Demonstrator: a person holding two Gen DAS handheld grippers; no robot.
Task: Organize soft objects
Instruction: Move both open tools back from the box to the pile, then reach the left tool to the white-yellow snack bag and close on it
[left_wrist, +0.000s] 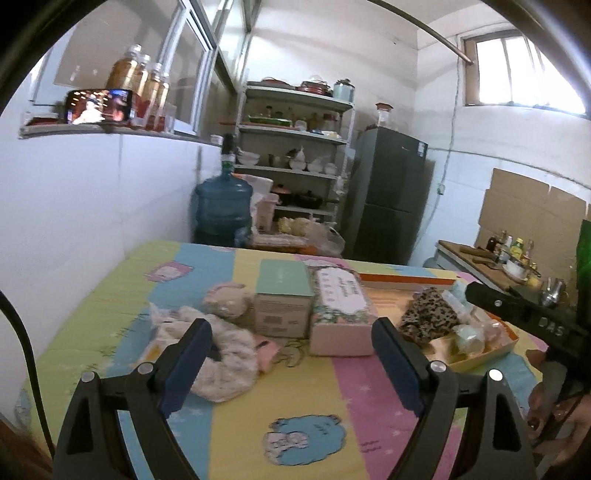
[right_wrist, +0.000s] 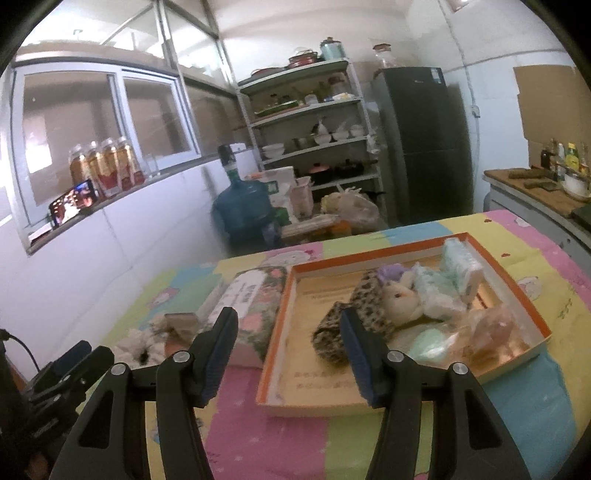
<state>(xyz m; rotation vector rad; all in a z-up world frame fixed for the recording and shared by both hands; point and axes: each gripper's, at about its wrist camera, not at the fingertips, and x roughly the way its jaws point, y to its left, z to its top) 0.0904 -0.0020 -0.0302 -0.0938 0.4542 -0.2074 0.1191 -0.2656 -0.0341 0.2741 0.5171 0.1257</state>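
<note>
Both grippers up over the table w/ the pastel cartoon cloth (left_wrist: 295, 398), nothing in either one. Left gripper (left_wrist: 291, 365) spread wide, jaws apart, only cloth showing between the blue pads. Right gripper (right_wrist: 291, 354) also released, pads clear of everything; the leopard-print fabric (right_wrist: 354, 317) sits just past its right finger, in the tray, no contact I can make out.

Soft stuff in two spots. Orange-rimmed tray (right_wrist: 280, 325) on the right half of the table: leopard piece at the near-left of the pile, small plush toy (right_wrist: 400, 295) w/ a purple bit on top just behind it, pale tissue packs (right_wrist: 458, 266) toward the far right corner, clear-wrapped items at the near right, too blurry to name. Left side of the tray floor is bare.

Outside the tray, left of it: floral box (left_wrist: 340, 314) lying flat, touching or nearly touching the tray's left wall. Mint-topped box (left_wrist: 282, 295) upright right beside that. Further left, a beige plush (left_wrist: 227, 299) against the mint box, and a fluffy white cloth (left_wrist: 218, 354) heaped in front of it, closest to the left gripper's left finger.

Bkgd: blue water jug (left_wrist: 223, 203), shelf rack (left_wrist: 295, 147), dark fridge (left_wrist: 388, 195).
</note>
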